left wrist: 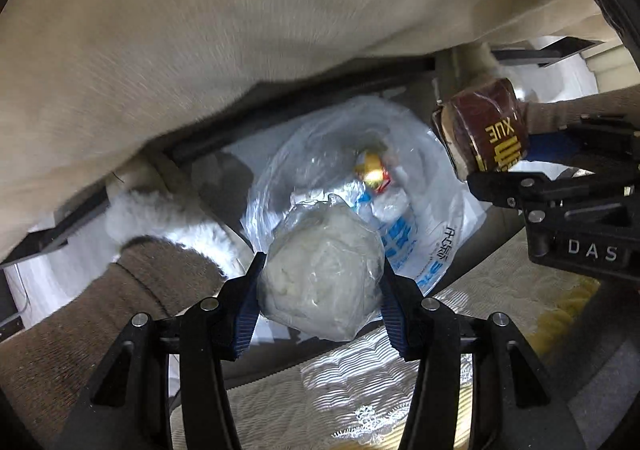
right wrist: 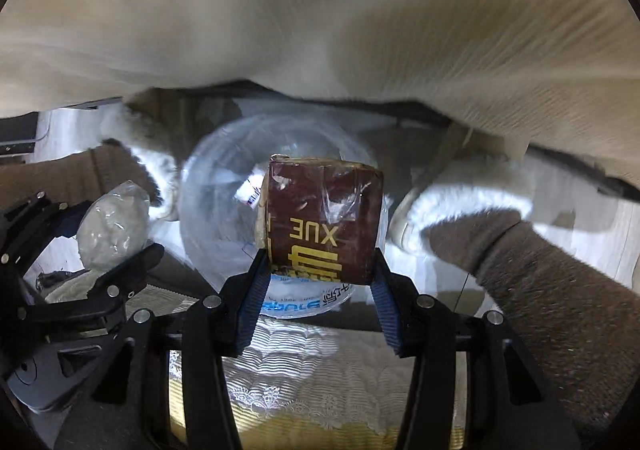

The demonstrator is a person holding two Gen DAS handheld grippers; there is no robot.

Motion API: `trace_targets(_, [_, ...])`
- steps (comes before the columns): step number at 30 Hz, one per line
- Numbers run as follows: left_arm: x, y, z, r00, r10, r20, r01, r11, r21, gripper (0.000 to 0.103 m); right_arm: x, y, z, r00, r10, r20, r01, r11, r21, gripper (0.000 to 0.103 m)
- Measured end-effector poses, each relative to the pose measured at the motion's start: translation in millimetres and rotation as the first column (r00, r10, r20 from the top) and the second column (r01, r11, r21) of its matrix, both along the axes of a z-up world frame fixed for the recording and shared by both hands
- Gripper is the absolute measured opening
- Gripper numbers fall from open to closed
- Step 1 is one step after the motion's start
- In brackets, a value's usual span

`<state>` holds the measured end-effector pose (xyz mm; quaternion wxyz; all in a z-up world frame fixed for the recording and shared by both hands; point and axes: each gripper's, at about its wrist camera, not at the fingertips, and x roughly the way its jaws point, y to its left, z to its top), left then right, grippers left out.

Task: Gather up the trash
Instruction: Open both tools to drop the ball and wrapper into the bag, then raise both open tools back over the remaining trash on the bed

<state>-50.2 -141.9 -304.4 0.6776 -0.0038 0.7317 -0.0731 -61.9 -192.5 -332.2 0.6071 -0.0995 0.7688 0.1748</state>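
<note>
Clear film wrapped the white bundle (left wrist: 320,270) clamped in the left gripper (left wrist: 320,306); the right gripper (right wrist: 318,290) pinched a maroon carton (right wrist: 322,221). Both hung over the lined bin (left wrist: 432,250) at twelve o'clock; releasing looked next.

Right gripper (right wrist: 318,282): blue-padded fingers clamp dark red film-wrapped box marked XUE (right wrist: 324,217).
Below box: clear plastic-lined bin (right wrist: 212,217).
Left gripper (right wrist: 100,250): grips clear bag of white wadding (right wrist: 112,226).

Bagged white wad (left wrist: 320,270), brown box (right wrist: 324,226)
</note>
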Motion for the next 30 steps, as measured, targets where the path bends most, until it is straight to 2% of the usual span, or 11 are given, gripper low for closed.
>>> trace_targets(7, [2.8,-2.4,-33.0,0.994,-0.017,-0.105,0.015,1.000,-0.023,0.056,0.3,-3.7,-30.9,0.998,-0.024,-0.062,0.021,0.999,-0.044,0.050])
trace_targets(9, [0.9,-3.5,-39.9,0.992,-0.037,-0.123,0.034,0.999,-0.026,0.072,0.6,-3.9,-36.0,0.997,-0.026,-0.076,0.022,0.998,-0.055,0.053])
trace_targets(11, [0.2,-4.8,-42.1,0.990,-0.048,-0.134,0.043,0.998,-0.037,0.080,1.4,-5.0,-40.3,0.997,-0.031,-0.076,0.025,0.997,-0.072,0.075])
trace_targets(15, [-0.6,-6.8,-43.4,0.989,-0.066,-0.132,0.061,0.997,-0.047,0.096,5.0,-8.7,-39.0,0.996,-0.043,-0.074,0.036,0.995,-0.090,0.079])
trace_targets(20, [-1.8,-7.3,-41.9,0.992,-0.059,-0.112,0.056,0.998,-0.032,0.097,4.1,-13.9,-39.5,0.996,-0.047,-0.073,0.039,0.993,-0.109,0.079])
trace_targets(30, [-5.1,-3.7,-14.1,0.999,-0.043,-0.018,0.043,0.999,0.017,0.097,0.4,-19.4,-5.0,0.995,-0.080,0.053,0.082,0.996,-0.046,0.079])
